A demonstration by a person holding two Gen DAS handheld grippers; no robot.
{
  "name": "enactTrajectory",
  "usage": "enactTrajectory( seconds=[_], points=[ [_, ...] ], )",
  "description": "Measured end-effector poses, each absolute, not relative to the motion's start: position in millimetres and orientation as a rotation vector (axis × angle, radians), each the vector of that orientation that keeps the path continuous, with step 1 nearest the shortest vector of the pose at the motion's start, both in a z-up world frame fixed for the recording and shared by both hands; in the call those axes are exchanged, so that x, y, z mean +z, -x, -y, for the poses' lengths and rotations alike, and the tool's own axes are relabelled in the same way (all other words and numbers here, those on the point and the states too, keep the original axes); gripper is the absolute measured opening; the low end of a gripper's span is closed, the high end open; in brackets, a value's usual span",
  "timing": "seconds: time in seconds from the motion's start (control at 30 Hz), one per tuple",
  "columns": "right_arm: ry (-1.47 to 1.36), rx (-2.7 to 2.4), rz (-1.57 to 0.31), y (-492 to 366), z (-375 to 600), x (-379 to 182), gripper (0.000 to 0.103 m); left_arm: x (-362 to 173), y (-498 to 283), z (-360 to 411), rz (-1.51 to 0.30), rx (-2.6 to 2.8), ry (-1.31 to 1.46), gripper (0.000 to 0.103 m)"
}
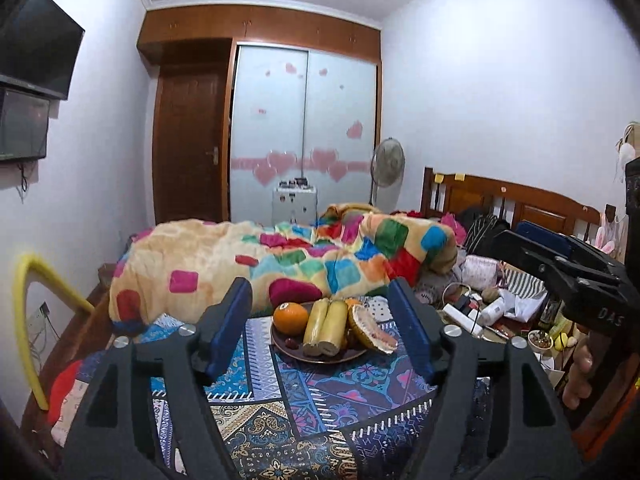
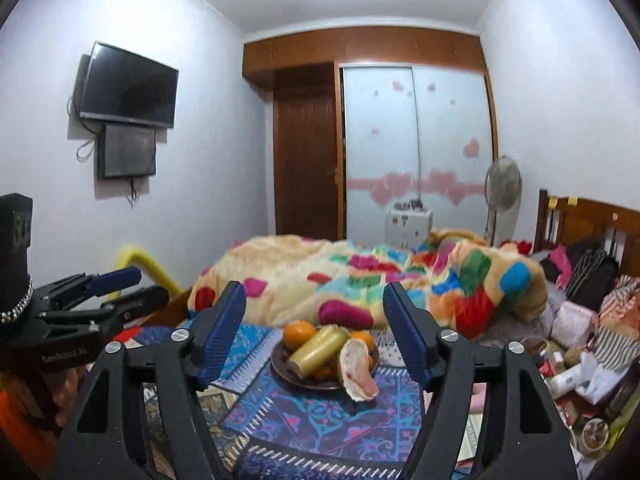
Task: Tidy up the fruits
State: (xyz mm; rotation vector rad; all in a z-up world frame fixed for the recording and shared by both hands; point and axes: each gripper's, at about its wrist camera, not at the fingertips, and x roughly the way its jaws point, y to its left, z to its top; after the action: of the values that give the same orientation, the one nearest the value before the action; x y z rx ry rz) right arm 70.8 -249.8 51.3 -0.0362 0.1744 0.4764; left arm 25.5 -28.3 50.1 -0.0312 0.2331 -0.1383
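Note:
A dark brown plate (image 1: 316, 357) of fruit sits on the patterned blue bedspread (image 1: 320, 392). It holds an orange (image 1: 291, 318), two yellow-green cut pieces (image 1: 326, 326) lying side by side, and a peeled pomelo wedge (image 1: 372, 330). My left gripper (image 1: 320, 292) is open, nearer the camera than the plate, with nothing between its blue pads. My right gripper (image 2: 315, 290) is open too, short of the same plate (image 2: 280, 368), orange (image 2: 299, 334) and pomelo wedge (image 2: 358, 372). Each gripper shows in the other's view: the right gripper (image 1: 516, 236) and the left gripper (image 2: 150, 282), both apart from the fruit.
A bunched colourful blanket (image 1: 280, 264) lies just behind the plate. Clutter of bottles, bags and small bowls (image 1: 492, 312) fills the right side by the wooden headboard (image 1: 520, 200). A yellow padded rail (image 1: 28, 320) stands at the left. A fan (image 1: 387, 164) and wardrobe are at the back.

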Motion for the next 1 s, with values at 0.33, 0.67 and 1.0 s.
enactTrajectory(
  seconds=[0.33, 0.67, 1.0],
  points=[
    [0.022, 0.451, -0.100, -39.1, 250.4, 58.1, 0.101, 59.9, 6.5, 32.0, -0.167, -0.109, 0.017, 0.095],
    [0.007, 0.437, -0.097, -32.1, 253.0, 54.0, 0.103, 58.2, 12.7, 33.4, -0.159, -0.090, 0.015, 0.102],
    [0.011, 0.432, -0.102, -30.2, 253.6, 50.6, 0.103, 57.1, 9.5, 32.8, -0.167, -0.092, 0.017, 0.103]
  ],
)
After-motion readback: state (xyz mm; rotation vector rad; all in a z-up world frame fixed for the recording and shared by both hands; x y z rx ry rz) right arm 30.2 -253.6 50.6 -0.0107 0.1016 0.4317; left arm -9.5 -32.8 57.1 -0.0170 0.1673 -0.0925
